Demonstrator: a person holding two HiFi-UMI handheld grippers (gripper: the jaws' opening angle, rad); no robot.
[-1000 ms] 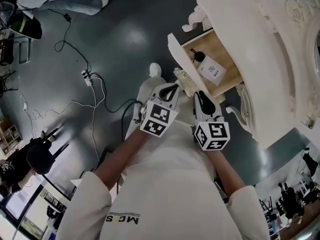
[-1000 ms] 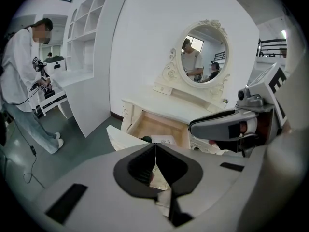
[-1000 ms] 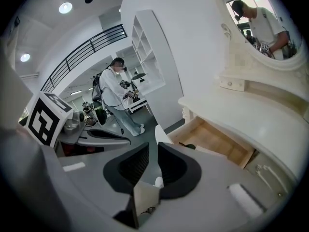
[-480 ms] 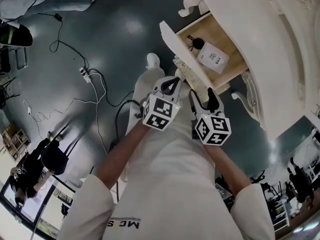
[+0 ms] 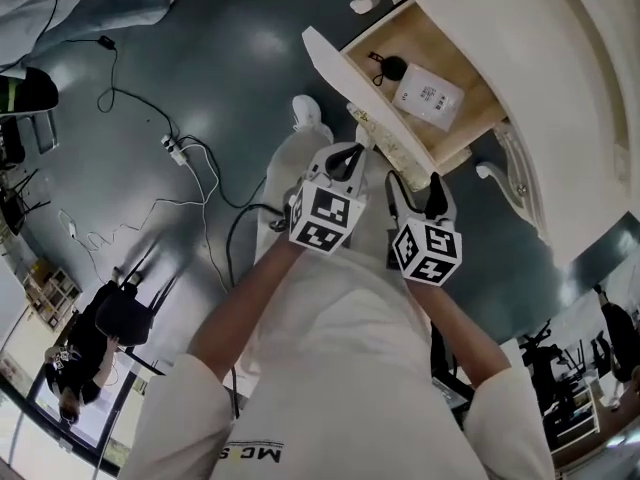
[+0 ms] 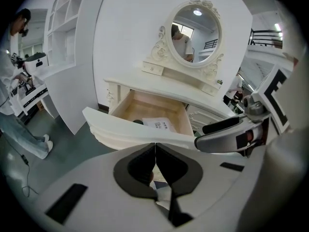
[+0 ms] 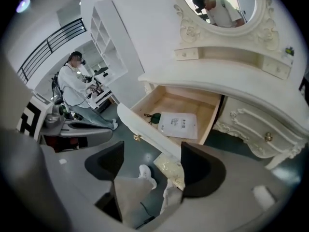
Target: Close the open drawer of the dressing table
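The white dressing table [image 5: 560,88] stands at the upper right with its drawer [image 5: 420,36] pulled out. In the drawer's wooden tray lie a white packet [image 5: 428,98] and a small dark object [image 5: 392,68]. The curved white drawer front [image 5: 325,63] faces me. My left gripper [image 5: 345,158] is shut and empty, just short of the drawer front [image 6: 140,132]. My right gripper [image 5: 412,193] is beside it; its jaws are opening, wide apart, nothing between them. In the right gripper view the drawer front [image 7: 145,132] crosses just beyond the right gripper [image 7: 152,163].
A pale speckled slab [image 5: 385,143] sits just below the drawer, near both grippers. Cables and a power strip [image 5: 175,153] trail over the dark floor at left. A carved table leg [image 5: 500,178] is at right. White shelves [image 7: 111,42] and people stand farther off.
Both grippers have come down and closer to the drawer front. The right gripper's jaws went from shut to wide apart. The left gripper stayed shut.
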